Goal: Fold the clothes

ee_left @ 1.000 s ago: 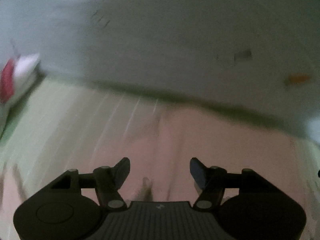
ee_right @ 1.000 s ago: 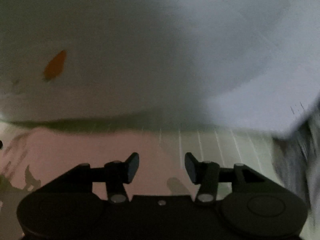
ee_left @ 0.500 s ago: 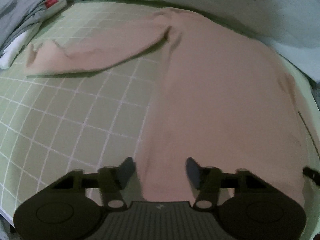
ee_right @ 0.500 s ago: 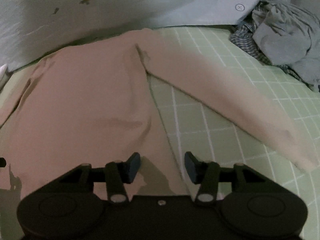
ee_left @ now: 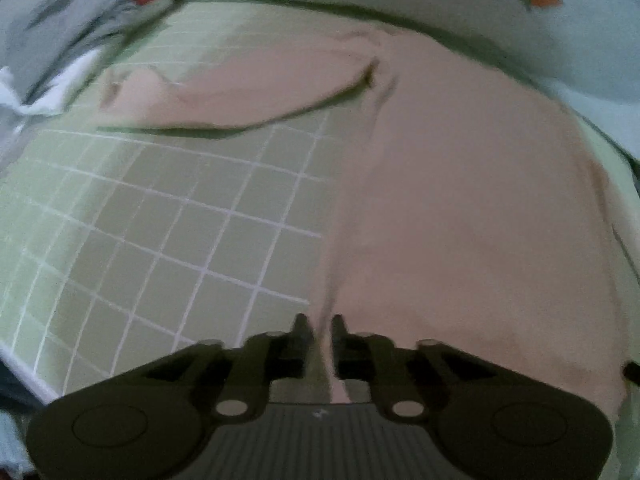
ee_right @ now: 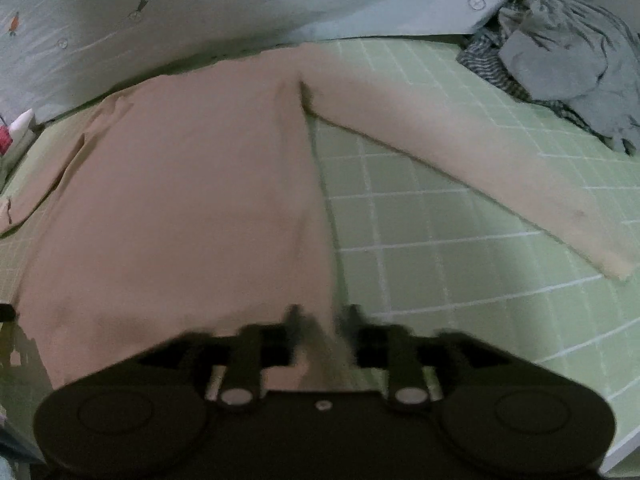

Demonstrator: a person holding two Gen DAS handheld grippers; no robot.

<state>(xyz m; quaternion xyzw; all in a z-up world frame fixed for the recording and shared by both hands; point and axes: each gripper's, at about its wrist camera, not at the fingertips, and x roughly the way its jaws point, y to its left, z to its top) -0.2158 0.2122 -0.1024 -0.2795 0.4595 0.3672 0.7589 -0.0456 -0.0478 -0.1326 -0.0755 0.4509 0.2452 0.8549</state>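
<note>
Left gripper (ee_left: 320,330) pinched on the shirt's (ee_left: 460,200) near hem corner; right gripper (ee_right: 320,320) closed to a narrow gap on the other corner, blurred, looks clamped. Shirt lies flat, face down on the green grid mat (ee_left: 160,220), both sleeves (ee_right: 460,152) spread out. No fold made yet; all folding is left. Far off: clothes pile (ee_right: 568,56).

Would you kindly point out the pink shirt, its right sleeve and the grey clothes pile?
pink shirt (ee_right: 180,200), right wrist view, middle of the body.
right sleeve (ee_right: 460,152), right wrist view, mid-length.
grey clothes pile (ee_right: 560,64), right wrist view, top grey garment.
</note>
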